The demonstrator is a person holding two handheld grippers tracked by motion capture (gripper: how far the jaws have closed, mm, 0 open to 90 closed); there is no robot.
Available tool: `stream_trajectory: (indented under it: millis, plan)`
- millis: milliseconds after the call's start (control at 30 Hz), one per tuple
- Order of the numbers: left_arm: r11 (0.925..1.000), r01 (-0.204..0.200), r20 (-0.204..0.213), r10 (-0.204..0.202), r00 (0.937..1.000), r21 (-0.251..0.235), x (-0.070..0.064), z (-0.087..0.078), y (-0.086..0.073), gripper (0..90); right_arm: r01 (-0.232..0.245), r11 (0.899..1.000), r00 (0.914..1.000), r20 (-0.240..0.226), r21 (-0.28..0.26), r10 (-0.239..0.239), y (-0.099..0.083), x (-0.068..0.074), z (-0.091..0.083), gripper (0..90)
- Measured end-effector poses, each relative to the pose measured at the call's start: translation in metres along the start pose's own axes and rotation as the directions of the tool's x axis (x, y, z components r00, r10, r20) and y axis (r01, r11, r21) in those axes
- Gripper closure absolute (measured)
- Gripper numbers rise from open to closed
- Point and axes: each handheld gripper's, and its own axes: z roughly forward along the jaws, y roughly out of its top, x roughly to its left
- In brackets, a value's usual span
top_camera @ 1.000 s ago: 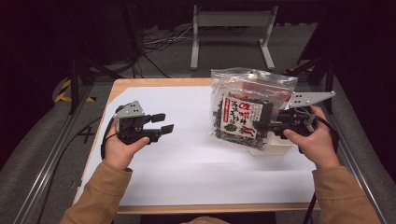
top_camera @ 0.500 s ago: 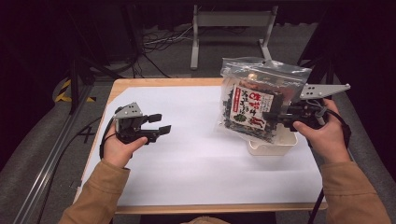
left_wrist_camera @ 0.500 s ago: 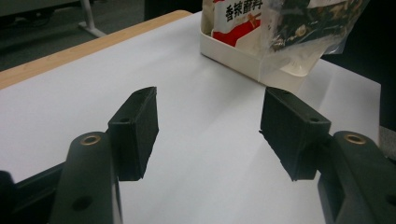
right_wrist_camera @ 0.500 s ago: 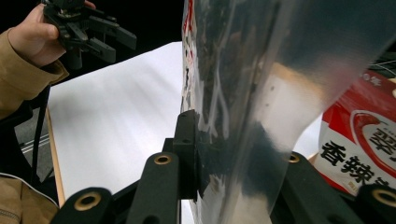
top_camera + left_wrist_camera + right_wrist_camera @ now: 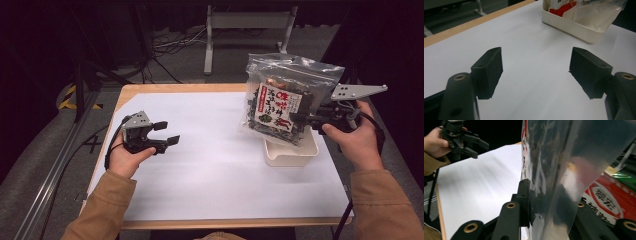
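Right gripper [image 5: 303, 119] clamped on the right-hand edge of a clear snack bag [image 5: 285, 102], jaws pressed flat against the film, seen close in the right gripper view [image 5: 549, 202] with the plastic squeezed between them. Bag held upright above the table's right edge, long axis roughly vertical, sealed top uppermost and tipped a little toward the far edge, printed red-and-white label facing the near-left. Bottom of the bag hanging just inside a white rectangular tray [image 5: 292, 152], which sits on the white table cover [image 5: 215, 170] near the right edge; whether the bag's lower corner rests on the tray floor cannot be told. Tray's long axis running roughly from the near side to the far side of the table.

Left gripper [image 5: 165, 134] resting low by the left edge, well apart from bag and tray, jaws spread wide with nothing between them, aimed across the table toward the tray [image 5: 571, 25].

Decisive relation: bag directly over the tray, reaching down into it, gripper to its right. Likely next: lowering and tipping the bag so its long axis lies along the tray's. Right hand [image 5: 355, 142] far nearer; left probably not needed.
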Motion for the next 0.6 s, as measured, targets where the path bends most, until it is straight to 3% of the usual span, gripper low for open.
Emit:
stream_trajectory:
  millis: [600]
  plan:
    - [0.9999,0.011,-0.007,-0.011,0.9999,0.009,0.003,0.003,-0.003,24.7,0.029,0.999,0.9927,0.116,0.024,-0.031,-0.009,-0.014,-0.014,72.1]
